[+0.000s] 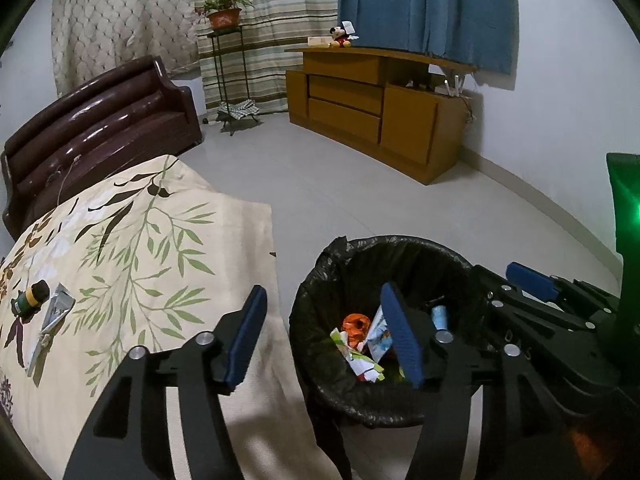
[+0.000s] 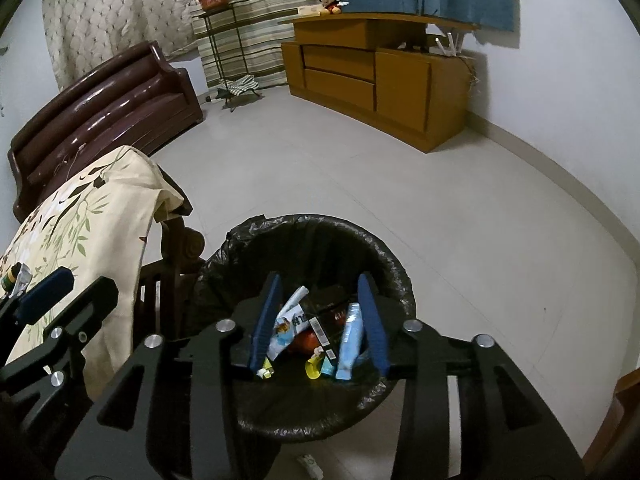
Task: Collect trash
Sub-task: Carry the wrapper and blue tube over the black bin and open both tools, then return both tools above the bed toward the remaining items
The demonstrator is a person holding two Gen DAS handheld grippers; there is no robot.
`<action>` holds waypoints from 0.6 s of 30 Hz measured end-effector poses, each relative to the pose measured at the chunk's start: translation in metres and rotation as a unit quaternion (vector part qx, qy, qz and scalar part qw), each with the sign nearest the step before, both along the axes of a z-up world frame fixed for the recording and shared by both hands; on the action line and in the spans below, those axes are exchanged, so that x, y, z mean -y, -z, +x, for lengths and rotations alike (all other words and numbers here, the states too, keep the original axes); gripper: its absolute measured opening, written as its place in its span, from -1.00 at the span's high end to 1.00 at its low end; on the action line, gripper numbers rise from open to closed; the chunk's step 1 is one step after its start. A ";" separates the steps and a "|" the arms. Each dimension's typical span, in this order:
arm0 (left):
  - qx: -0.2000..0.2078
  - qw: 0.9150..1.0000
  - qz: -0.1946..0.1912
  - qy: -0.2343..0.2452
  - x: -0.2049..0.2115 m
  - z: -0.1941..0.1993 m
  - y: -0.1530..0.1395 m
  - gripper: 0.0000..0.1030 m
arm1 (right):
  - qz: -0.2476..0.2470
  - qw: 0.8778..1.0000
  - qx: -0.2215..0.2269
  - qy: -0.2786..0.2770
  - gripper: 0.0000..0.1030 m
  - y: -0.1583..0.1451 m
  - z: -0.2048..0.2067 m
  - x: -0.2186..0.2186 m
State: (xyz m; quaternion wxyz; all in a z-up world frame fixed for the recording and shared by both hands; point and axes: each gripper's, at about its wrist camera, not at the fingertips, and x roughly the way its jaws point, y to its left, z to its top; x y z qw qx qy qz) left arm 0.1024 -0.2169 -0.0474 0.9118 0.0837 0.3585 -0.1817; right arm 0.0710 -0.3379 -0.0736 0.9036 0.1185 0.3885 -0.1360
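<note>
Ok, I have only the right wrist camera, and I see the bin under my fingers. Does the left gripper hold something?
Observer: No. The left gripper is open, and there is nothing between its fingers.
Operator: And where is it hanging?
Observer: One finger is over the edge of the flowered cloth. The other is over the black bin.
Operator: Is there trash left on this cloth?
Observer: Yes, two things. A small bottle with a dark cap lies there, and a flattened grey tube is right beside it.
</note>
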 end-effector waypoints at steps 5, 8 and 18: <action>0.009 1.000 -0.002 -0.009 -0.008 -0.002 -0.005 -0.32 | -0.002 1.000 0.003 0.004 -0.09 -0.003 -0.004 -0.003; 0.010 1.000 -0.005 -0.016 -0.017 -0.002 -0.008 -0.34 | -0.001 1.000 0.003 0.003 -0.17 -0.006 -0.006 -0.007; 0.013 0.997 -0.006 -0.075 -0.090 -0.015 -0.016 -0.38 | 0.007 0.999 0.000 -0.044 -0.22 -0.014 0.000 -0.058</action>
